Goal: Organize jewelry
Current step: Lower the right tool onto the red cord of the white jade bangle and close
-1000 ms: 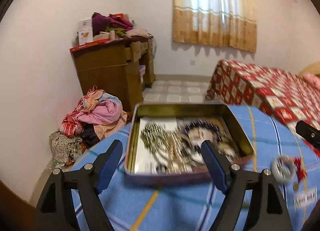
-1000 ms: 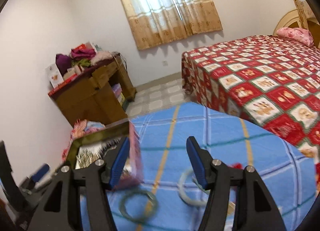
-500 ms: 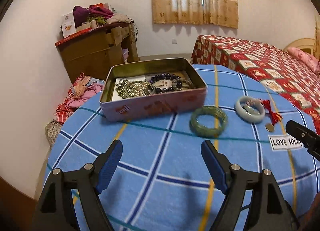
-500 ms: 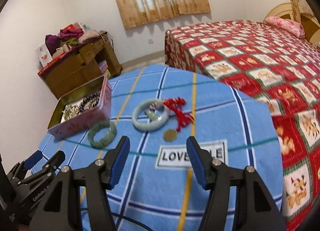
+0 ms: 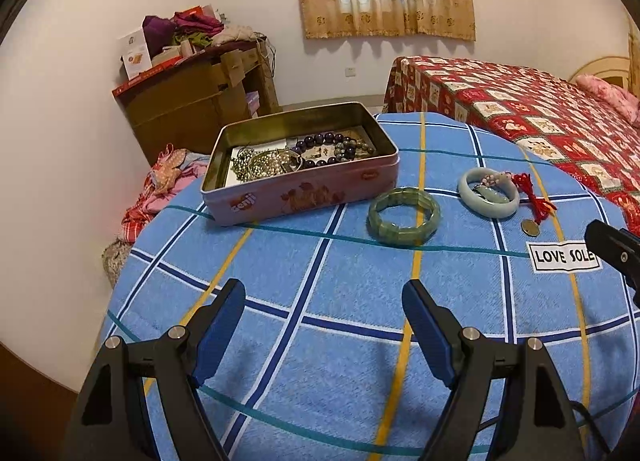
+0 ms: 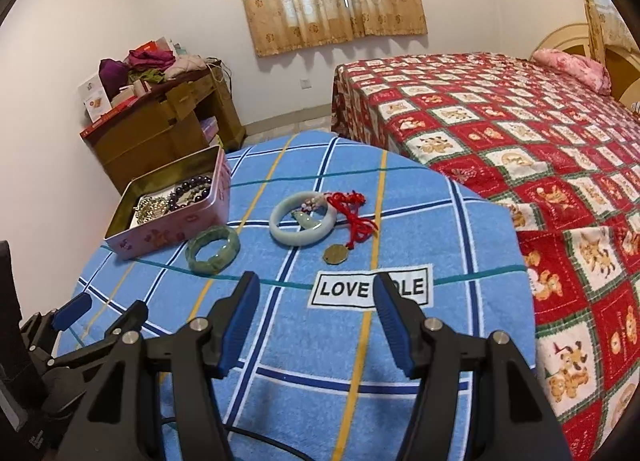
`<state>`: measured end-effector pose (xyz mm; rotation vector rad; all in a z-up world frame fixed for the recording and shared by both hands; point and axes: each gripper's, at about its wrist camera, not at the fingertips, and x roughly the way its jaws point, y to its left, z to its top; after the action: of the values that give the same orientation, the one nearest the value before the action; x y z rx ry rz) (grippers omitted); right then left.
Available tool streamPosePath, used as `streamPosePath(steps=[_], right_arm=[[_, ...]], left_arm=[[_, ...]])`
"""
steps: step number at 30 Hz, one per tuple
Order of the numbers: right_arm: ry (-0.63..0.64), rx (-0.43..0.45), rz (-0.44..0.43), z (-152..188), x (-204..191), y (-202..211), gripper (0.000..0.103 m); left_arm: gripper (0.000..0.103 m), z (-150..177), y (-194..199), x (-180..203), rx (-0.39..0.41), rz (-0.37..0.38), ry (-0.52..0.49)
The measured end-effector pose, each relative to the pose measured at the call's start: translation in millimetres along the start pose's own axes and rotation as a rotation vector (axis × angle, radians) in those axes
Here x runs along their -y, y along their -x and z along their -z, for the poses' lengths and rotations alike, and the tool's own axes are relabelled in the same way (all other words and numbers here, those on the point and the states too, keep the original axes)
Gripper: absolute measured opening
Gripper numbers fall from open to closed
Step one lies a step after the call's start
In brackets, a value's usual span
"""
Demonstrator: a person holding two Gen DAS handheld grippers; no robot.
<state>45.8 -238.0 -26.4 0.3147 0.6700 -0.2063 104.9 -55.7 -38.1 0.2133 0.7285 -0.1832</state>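
Note:
A pink tin box (image 5: 304, 189) (image 6: 180, 223) sits open on the blue checked cloth and holds bead bracelets and chains. A dark green segmented bracelet (image 5: 404, 215) (image 6: 213, 250) lies just right of the tin. A pale jade bangle (image 5: 489, 192) (image 6: 303, 218) lies further right, with a red cord (image 5: 532, 197) (image 6: 354, 217) and a brass coin pendant (image 5: 530, 227) (image 6: 335, 254) beside it. My left gripper (image 5: 324, 325) is open and empty, well short of the green bracelet. My right gripper (image 6: 316, 319) is open and empty above the "LOVE SOLE" label (image 6: 370, 287).
The blue cloth covers a small round table (image 5: 320, 341). A bed with a red patchwork cover (image 6: 520, 133) stands at the right. A wooden cabinet (image 5: 192, 101) piled with clothes stands at the back left. A heap of clothes (image 5: 160, 189) lies on the floor.
Both grippers have pulled back and up from the tin, so the whole table shows. Both stay open and empty. The jewelry has not moved.

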Motion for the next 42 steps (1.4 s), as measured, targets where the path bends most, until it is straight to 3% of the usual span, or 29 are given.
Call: streamPosePath(steps=[9, 19, 23, 33, 40, 42], right_arm=[[0.009, 0.014, -0.006, -4.8, -0.3, 5.6, 0.062], [-0.030, -0.004, 0.003, -11.0, 21.0, -0.4, 0.060], [-0.052, -0.018, -0.003, -15.9, 31.0, -7.0, 0.051], [0.039, -0.152, -0.031, -50.5, 32.4, -72.2, 0.048], [0.164, -0.274, 0.052, -47.6, 24.4, -121.9, 0.033], [0.174, -0.260, 0.051, -47.0, 26.1, -123.3, 0.030]], left_arm=[[0.081, -0.7, 2.1, 6.0, -0.011, -0.003, -0.009], [0.081, -1.3, -7.3, -0.8, -0.051, 0.059, 0.039], [0.081, -1.5, -13.2, -2.3, -0.074, 0.093, 0.064], [0.081, -0.7, -17.4, 5.5, -0.084, 0.121, 0.037], [0.081, -6.1, -21.1, 3.6, -0.080, 0.128, 0.036], [0.081, -7.7, -22.9, 4.8, -0.076, 0.128, 0.026]])
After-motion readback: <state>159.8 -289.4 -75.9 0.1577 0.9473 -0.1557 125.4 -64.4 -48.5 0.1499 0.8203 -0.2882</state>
